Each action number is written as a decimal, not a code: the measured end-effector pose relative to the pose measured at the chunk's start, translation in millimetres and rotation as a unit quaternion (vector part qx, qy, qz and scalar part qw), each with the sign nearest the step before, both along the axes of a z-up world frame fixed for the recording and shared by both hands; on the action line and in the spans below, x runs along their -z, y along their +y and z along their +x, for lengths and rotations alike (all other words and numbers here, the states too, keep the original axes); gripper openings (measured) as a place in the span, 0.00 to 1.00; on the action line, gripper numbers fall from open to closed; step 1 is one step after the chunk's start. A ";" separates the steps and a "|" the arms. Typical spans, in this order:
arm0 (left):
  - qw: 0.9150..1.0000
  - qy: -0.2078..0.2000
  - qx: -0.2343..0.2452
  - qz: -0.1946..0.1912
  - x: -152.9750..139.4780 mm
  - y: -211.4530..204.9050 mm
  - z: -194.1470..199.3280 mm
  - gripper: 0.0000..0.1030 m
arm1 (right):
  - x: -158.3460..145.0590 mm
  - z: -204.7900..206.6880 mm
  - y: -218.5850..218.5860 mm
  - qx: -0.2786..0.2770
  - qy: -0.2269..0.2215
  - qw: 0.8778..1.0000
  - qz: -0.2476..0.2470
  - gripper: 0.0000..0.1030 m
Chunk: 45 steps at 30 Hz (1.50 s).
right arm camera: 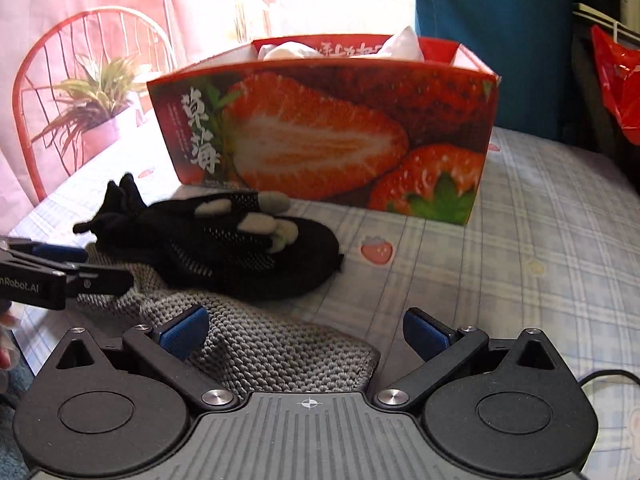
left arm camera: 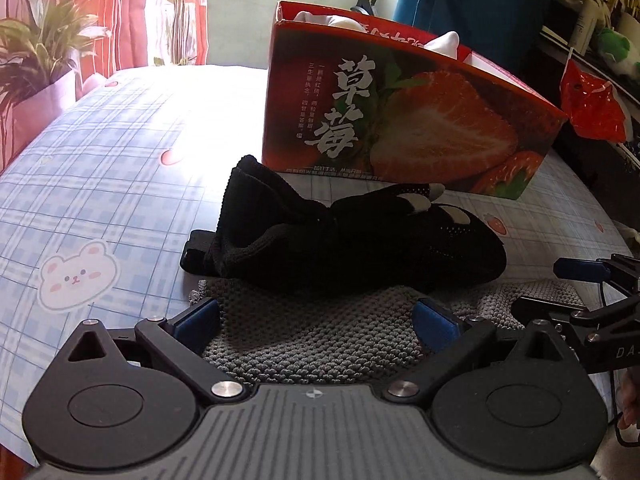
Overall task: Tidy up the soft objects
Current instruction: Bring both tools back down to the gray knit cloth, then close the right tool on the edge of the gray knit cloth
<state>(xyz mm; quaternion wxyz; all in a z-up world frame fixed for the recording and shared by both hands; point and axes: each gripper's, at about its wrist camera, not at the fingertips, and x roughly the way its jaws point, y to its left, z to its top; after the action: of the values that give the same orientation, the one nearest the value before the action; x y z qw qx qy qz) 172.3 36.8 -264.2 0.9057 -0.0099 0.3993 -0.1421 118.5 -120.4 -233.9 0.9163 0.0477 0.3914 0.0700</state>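
Black gloves point(left arm camera: 360, 240) point(right arm camera: 224, 240) with pale fingertip patches lie in a heap on the checked sheet, just in front of the strawberry box point(left arm camera: 400, 120) point(right arm camera: 328, 128). A grey knitted cloth point(left arm camera: 312, 332) point(right arm camera: 256, 340) lies flat under their near edge. My left gripper point(left arm camera: 316, 316) is open, its blue pads straddling the grey cloth with nothing pressed between them. My right gripper point(right arm camera: 306, 332) is open too, over the cloth's right end. Each gripper shows at the other view's edge. White soft items point(left arm camera: 344, 22) point(right arm camera: 400, 42) stick out of the box.
The checked sheet point(left arm camera: 120, 184) point(right arm camera: 520, 240) with bear and strawberry prints covers the surface. A potted plant point(left arm camera: 36, 64) and a red chair point(right arm camera: 48, 80) stand at the left. A red plastic bag point(left arm camera: 592, 104) point(right arm camera: 616, 84) and a blue curtain point(right arm camera: 492, 40) are at the right.
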 end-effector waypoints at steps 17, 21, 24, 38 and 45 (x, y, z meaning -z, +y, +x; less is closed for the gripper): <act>1.000 -0.017 0.001 0.010 2.6 -4.4 -3.4 1.00 | 15.4 -2.3 3.1 0.028 -0.005 0.999 0.014 1.00; 1.000 -0.018 0.002 0.009 3.4 -3.6 -3.3 1.00 | 16.1 -6.0 1.6 0.041 -0.014 0.999 0.025 1.00; 1.000 -0.020 0.003 0.017 4.1 -7.5 -4.4 1.00 | 17.7 -9.0 0.8 0.040 -0.023 0.999 0.028 1.00; 0.999 -0.020 0.007 0.025 5.6 -9.9 -3.6 1.00 | -2.0 -27.7 -8.7 0.047 0.022 0.998 0.040 0.94; 0.999 -0.019 0.006 0.025 5.3 -10.2 -3.6 1.00 | -5.2 -37.3 -6.0 0.037 0.024 0.998 0.035 0.45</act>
<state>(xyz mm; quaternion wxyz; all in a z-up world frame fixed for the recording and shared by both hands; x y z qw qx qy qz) 168.6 26.6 -269.5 0.9121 0.0183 0.3856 -0.1379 81.2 -126.4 -228.7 0.9063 0.0963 0.4086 0.0482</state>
